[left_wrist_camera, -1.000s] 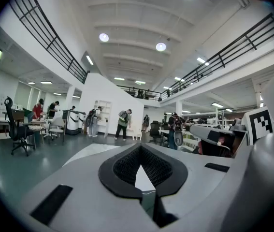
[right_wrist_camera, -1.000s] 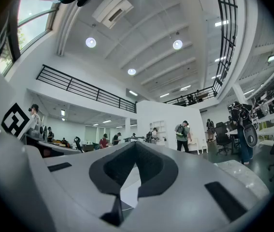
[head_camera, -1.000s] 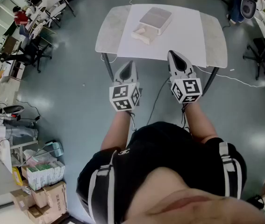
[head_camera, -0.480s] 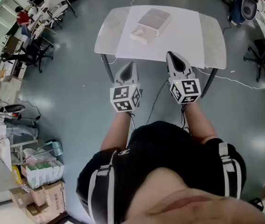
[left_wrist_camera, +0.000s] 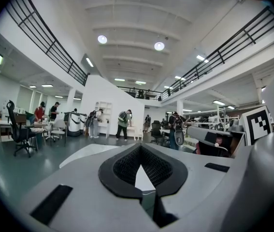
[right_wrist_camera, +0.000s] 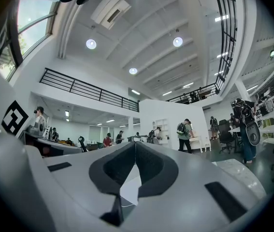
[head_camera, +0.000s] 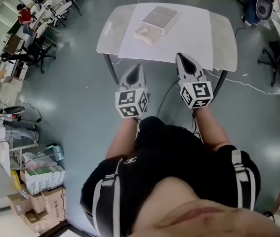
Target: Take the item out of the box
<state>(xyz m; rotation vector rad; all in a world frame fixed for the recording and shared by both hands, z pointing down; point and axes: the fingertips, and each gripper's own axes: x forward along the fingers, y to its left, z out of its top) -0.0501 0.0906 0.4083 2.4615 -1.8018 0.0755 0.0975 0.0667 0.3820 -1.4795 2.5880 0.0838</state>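
A flat pale box (head_camera: 160, 19) lies at the far side of a white sheet (head_camera: 189, 33) on the grey table (head_camera: 226, 38). A smaller cream piece (head_camera: 144, 33) rests against the box's near left corner; I cannot tell whether it is part of the box. My left gripper (head_camera: 137, 66) (left_wrist_camera: 139, 147) and right gripper (head_camera: 181, 56) (right_wrist_camera: 135, 143) hover side by side over the floor at the table's near edge, well short of the box. On each, the jaw tips meet, shut on nothing.
Dark table legs (head_camera: 111, 70) stand below the near edge. A cable (head_camera: 248, 85) trails across the floor at the right. Office chairs (head_camera: 31, 53) and desks stand at the left, cardboard boxes (head_camera: 43, 201) at the lower left, and a chair (head_camera: 278, 58) at the right.
The table and box sit slightly higher and further left in the head view. Both grippers keep nearly the same place and stay shut.
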